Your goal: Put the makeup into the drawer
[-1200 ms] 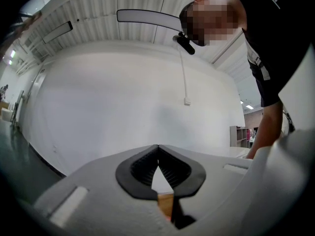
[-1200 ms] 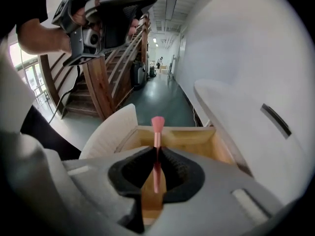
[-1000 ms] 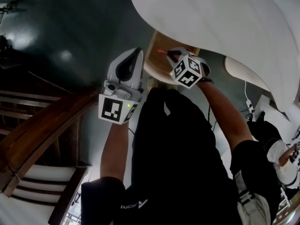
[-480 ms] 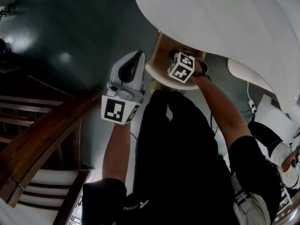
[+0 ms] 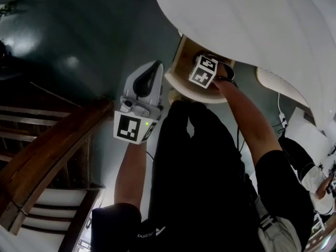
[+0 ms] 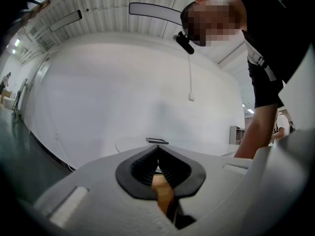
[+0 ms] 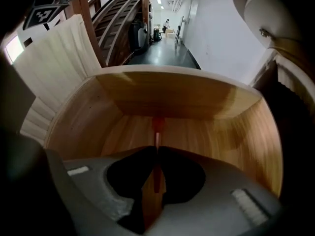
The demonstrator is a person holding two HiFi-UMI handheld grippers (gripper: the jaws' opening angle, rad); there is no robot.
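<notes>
right hand-held gripper point(image 7: 157, 150), pointing steeply down into the open light-wood drawer point(image 7: 187, 100), pinches a slim red makeup stick point(image 7: 157, 128). the stick juts past the jaw tips, directly ahead of them and over the drawer bottom; whether it touches the wood cannot be told. left hand-held gripper point(image 6: 158, 149) has its jaws pressed together on nothing, outside the drawer. judged progress: the item is inside the drawer space but not yet released; letting go and withdrawing are left.

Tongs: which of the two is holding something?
The right tongs, shut on a thin red makeup stick over the wooden drawer; the left tongs are shut and empty.
</notes>
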